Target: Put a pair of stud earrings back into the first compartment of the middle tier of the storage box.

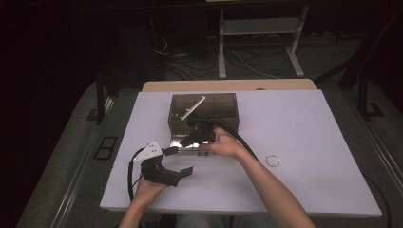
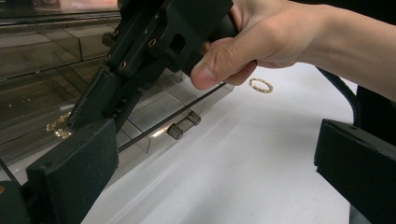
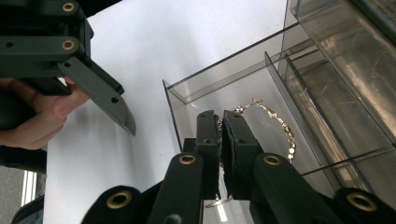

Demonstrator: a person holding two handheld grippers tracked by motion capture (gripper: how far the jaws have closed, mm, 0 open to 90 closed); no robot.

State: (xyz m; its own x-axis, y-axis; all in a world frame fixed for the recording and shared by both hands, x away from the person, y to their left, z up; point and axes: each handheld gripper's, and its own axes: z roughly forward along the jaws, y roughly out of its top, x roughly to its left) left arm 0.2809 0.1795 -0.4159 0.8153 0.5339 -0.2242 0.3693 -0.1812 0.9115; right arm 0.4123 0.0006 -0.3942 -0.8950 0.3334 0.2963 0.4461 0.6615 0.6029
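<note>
A smoky clear jewellery box [image 1: 204,107] stands mid-table with its lower drawer [image 1: 186,142] pulled out toward me. My right gripper [image 1: 190,138] points down into that drawer [image 3: 261,88], jaws together, shut on a gold chain bracelet [image 3: 280,126] whose free loop lies on the drawer floor. In the left gripper view the chain [image 2: 58,126] shows at the right gripper's tip [image 2: 86,114]. My left gripper [image 1: 183,173] rests low near the front left of the table, open [image 2: 215,168] with nothing between its fingers.
A small gold ring [image 1: 273,160] lies on the white table [image 1: 309,133] right of the box, also seen as a ring [image 2: 260,85] beyond the right hand. The drawer has a small knob handle [image 2: 182,125]. A white slip leans inside the box top [image 1: 192,108].
</note>
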